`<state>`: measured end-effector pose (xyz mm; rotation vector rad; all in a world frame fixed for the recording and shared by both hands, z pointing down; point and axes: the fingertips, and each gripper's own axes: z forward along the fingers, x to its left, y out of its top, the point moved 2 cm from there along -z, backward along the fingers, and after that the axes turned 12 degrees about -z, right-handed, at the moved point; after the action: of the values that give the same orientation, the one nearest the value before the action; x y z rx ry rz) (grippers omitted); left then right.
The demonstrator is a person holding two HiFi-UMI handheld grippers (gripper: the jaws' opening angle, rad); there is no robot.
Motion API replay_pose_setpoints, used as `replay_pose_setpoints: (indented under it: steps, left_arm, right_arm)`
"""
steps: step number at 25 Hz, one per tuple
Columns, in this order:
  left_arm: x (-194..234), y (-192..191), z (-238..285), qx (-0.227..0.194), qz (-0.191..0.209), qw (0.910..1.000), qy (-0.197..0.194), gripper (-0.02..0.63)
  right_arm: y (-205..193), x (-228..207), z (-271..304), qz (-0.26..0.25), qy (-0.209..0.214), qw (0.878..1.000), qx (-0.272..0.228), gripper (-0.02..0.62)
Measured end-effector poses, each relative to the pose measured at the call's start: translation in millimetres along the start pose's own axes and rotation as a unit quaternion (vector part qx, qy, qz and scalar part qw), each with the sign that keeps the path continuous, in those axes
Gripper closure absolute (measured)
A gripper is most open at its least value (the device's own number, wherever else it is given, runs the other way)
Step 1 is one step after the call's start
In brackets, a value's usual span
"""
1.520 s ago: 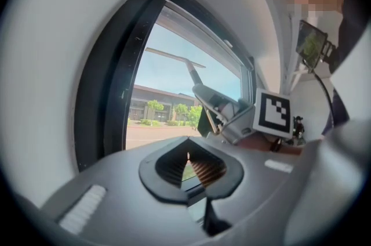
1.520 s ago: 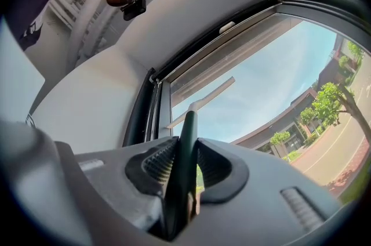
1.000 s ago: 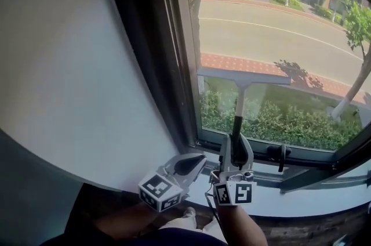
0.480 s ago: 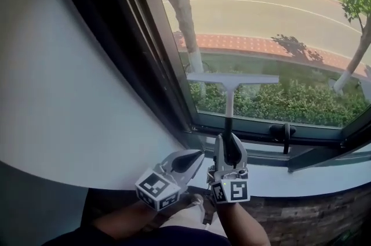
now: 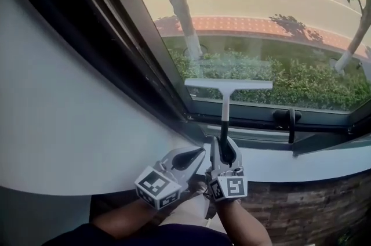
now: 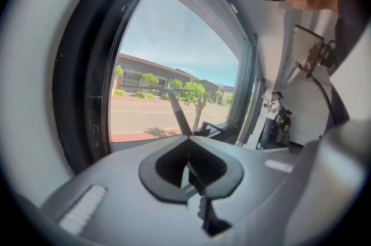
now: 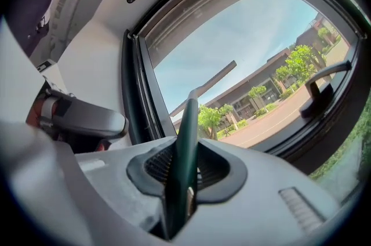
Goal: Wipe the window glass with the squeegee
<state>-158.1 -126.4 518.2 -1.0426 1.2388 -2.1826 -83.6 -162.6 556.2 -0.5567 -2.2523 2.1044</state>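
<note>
The squeegee (image 5: 228,84) stands upright against the window glass (image 5: 261,18), its pale blade level and just above the lower frame. My right gripper (image 5: 223,152) is shut on its dark handle (image 7: 185,146), which runs up between the jaws to the blade (image 7: 208,79). Beside it on the left, my left gripper (image 5: 188,159) is shut with nothing in it. In the left gripper view its jaws (image 6: 188,166) meet, and the squeegee handle (image 6: 177,114) shows beyond them.
A black window handle (image 5: 290,120) sits on the lower frame right of the squeegee. A dark frame post (image 5: 133,47) borders the glass on the left, beside a white wall (image 5: 58,111). The white sill (image 5: 290,163) runs below, over brick.
The squeegee blade has come down the glass toward the lower frame, with the right gripper still shut on its handle. The left gripper stayed beside it, shut.
</note>
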Motion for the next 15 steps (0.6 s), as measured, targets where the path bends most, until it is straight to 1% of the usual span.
replay_pose_setpoints:
  steps: [3,6,10,12,15]
  left_arm:
    - [5.8,-12.1,5.2,0.016,-0.004,0.9999,0.002,0.603]
    - [10.4,-23.3,9.6,0.027,-0.012,0.9996,0.001,0.603]
    - [12.0,-40.0,11.2,0.047,-0.021,0.9987,-0.001,0.603]
    - [14.8,-47.8,13.3,0.056,-0.026,0.9981,-0.003,0.603]
    - [19.5,-51.6,16.2,0.062,-0.031,0.9976,0.000,0.603]
  right_arm:
    - [-33.0,-2.1,-1.7,0.011,0.006,0.999,0.034,0.523]
    - [-58.8,-3.8,-6.3,0.027,0.012,0.998,0.052,0.535]
    - [-75.2,-5.2,-13.4,0.035,0.011,0.997,0.074,0.538]
    - [-82.8,-6.8,-14.2,0.039,0.012,0.996,0.079,0.541]
    - [-101.0,-7.1,-17.3,0.058,0.023,0.995,0.084,0.543]
